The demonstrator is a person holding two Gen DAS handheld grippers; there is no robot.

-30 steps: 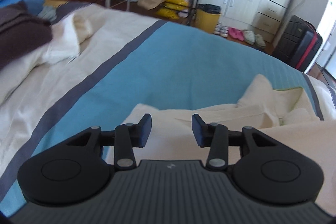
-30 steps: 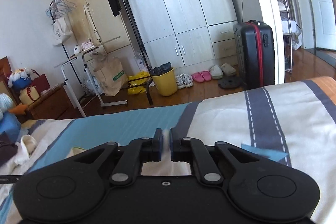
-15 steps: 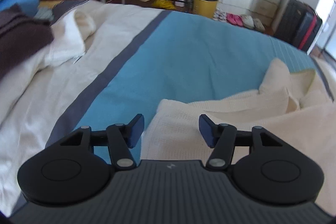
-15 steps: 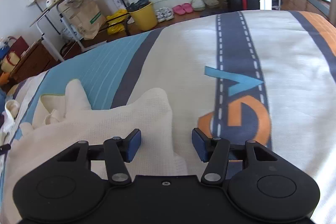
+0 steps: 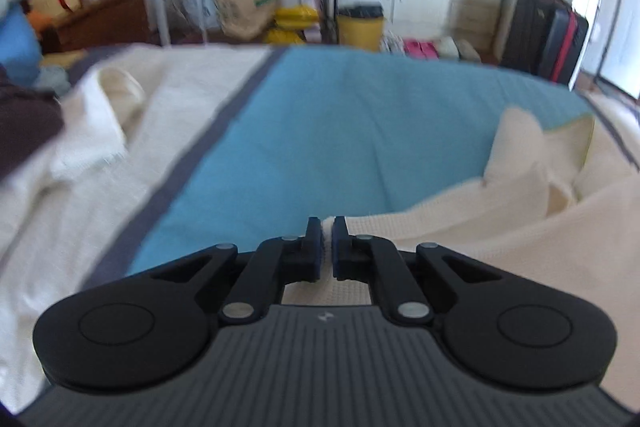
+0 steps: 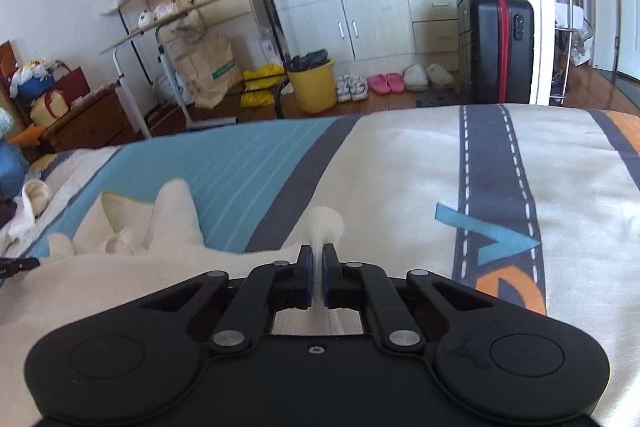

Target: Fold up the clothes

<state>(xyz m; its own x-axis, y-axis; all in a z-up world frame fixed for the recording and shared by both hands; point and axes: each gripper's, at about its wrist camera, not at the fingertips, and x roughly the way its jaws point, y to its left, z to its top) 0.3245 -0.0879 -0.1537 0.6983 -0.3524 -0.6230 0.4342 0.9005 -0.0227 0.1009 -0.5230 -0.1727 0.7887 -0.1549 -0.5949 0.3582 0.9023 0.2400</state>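
Observation:
A cream knit garment (image 5: 500,227) lies on the bed, stretching right from my left gripper. My left gripper (image 5: 327,227) is shut on its near left corner, a strip of fabric pinched between the pads. In the right wrist view the same garment (image 6: 120,267) spreads to the left, and my right gripper (image 6: 318,254) is shut on its other corner, a tuft of cloth sticking up past the fingertips. Its rumpled far part (image 6: 168,215) rests on the blue sheet.
The bed has a blue panel (image 5: 340,131) and a cream cover with a road print (image 6: 492,187). A dark brown garment (image 5: 24,123) and cream cloth (image 5: 100,115) lie at the left. Yellow bin (image 6: 314,85), suitcase (image 6: 496,43) and wardrobe stand beyond the bed.
Half a second ago both grippers were open over the garment's corners. Both have now closed on the fabric. A second ago the right gripper was shut, then it opened and reclosed.

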